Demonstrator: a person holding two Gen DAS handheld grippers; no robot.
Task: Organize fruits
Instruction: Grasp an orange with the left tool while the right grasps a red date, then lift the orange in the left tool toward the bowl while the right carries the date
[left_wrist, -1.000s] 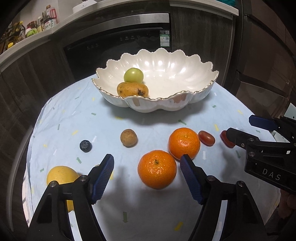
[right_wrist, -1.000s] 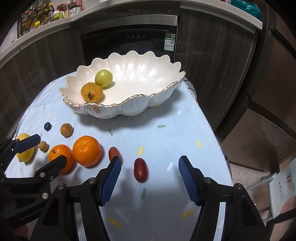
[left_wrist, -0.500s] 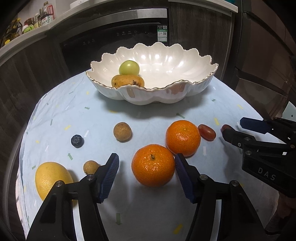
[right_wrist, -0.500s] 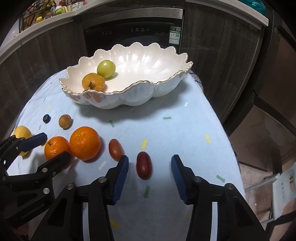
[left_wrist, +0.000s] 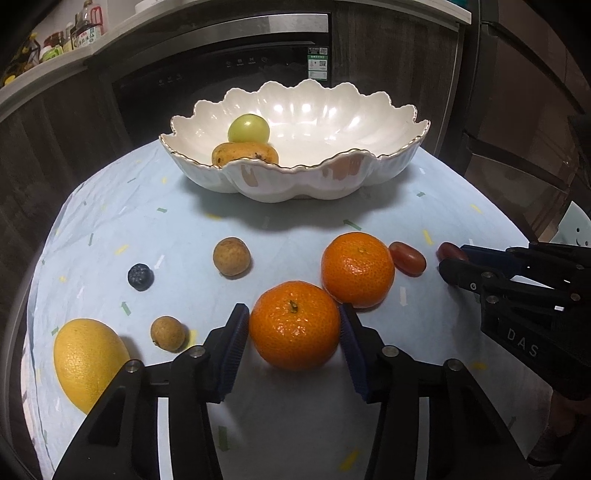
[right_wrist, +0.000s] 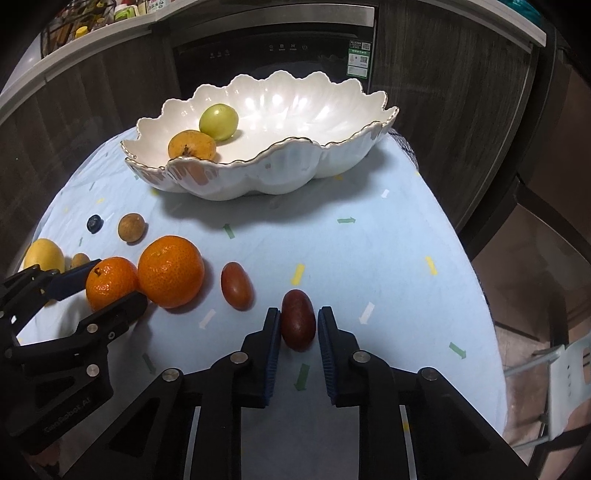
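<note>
Both my tongs have narrowed in the last second, from standing wide apart to flanking a fruit each. My left tongs (left_wrist: 293, 325) now have their blue pads against the sides of the nearer mandarin (left_wrist: 294, 325), which still sits on the tablecloth (left_wrist: 280, 424) toward the near edge; I judge the grip all but made, not yet a lift. My right tongs (right_wrist: 298, 325) sit close on either side of the dark red date-shaped fruit (right_wrist: 298, 319) near the near edge, with a sliver of gap visible at the right pad, so I cannot tell if it is truly clamped.

That sets up two carries to the scalloped white bowl (left_wrist: 388, 110) at the far edge, where a green fruit (left_wrist: 248, 128) and a speckled orange fruit (left_wrist: 244, 154) already lie.

The second mandarin (left_wrist: 357, 269) touches mine and may roll when I lift. A second red fruit (left_wrist: 407, 258), two longans (left_wrist: 231, 256) (left_wrist: 167, 333), a blueberry (left_wrist: 140, 277) and a lemon (left_wrist: 88, 360) at the left edge remain out.
</note>
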